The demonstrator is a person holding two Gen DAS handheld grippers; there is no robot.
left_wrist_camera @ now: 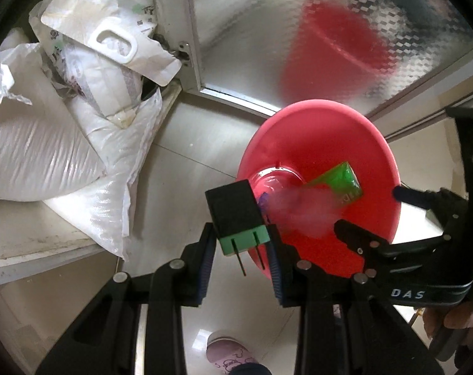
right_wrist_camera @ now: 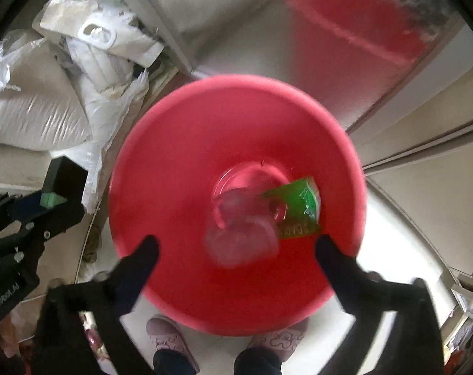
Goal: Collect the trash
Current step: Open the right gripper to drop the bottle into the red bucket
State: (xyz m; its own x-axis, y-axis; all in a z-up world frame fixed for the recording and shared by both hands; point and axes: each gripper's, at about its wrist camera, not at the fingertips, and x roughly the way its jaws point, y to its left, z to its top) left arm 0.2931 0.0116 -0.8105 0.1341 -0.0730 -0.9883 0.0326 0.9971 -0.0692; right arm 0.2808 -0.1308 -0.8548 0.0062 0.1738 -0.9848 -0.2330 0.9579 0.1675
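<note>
The right gripper (right_wrist_camera: 236, 250), fingers spread wide over the round red plastic bucket (right_wrist_camera: 189, 143) on the floor, is dropping a blurred clear plastic wrapper (right_wrist_camera: 239, 240) beside a green packet (right_wrist_camera: 299, 206). The left gripper (left_wrist_camera: 241, 250) is pinching a black-and-green box (left_wrist_camera: 236, 215), probably due for release next.

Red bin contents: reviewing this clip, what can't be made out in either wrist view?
- Pale blurred item inside the red bin: motion blur in both views hides what it is.
- Green packet: print too blurred to read.
- Black and green box in the left gripper: its far end faces away.
- Right gripper: open; nothing between its fingers.
</note>
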